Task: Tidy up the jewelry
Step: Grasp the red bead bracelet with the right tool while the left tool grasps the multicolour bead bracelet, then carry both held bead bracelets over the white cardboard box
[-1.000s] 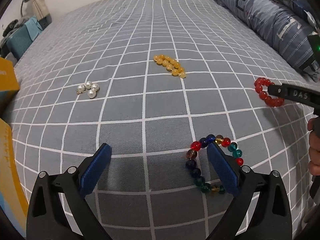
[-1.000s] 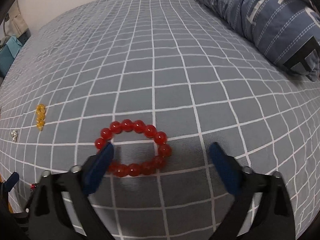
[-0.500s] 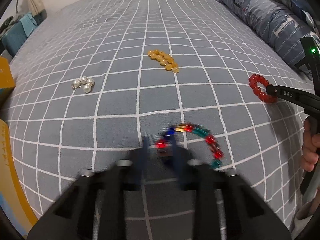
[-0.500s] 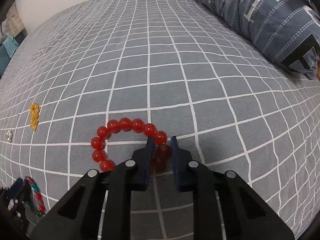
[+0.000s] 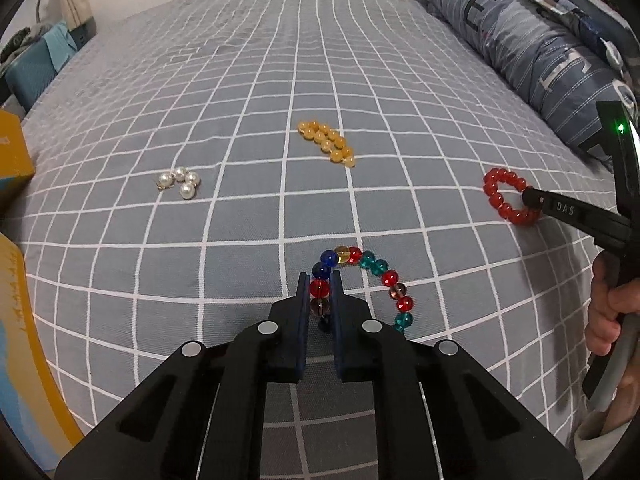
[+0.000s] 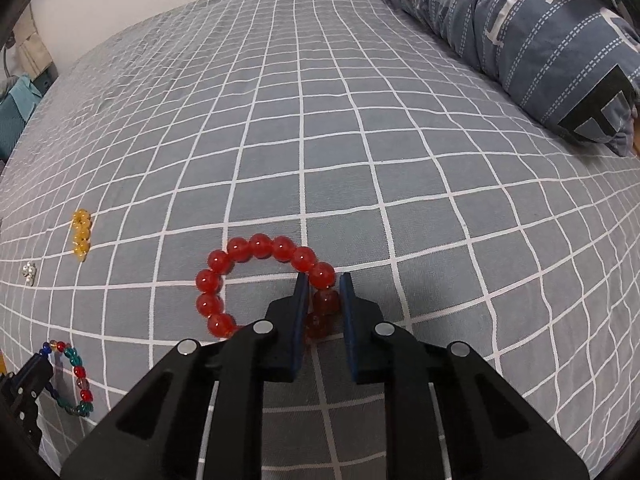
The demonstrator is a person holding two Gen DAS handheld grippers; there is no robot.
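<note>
- Left gripper (image 5: 320,286) is pinching the multicolour bead bracelet (image 5: 374,266) at a red bead; jaws have just been closing on it, rest of the loop is lying on the grid-pattern bed sheet (image 5: 248,88).
- Right gripper (image 6: 323,289) is clamping the red bead bracelet (image 6: 260,246) on its right side, also just closed; loop is lying flat on the sheet.
- Orange bead bracelet (image 5: 328,144) and pearl pieces (image 5: 180,181) are sitting further up the bed, well apart.
- Blue pillow (image 6: 540,32) is lying along the right edge.
</note>
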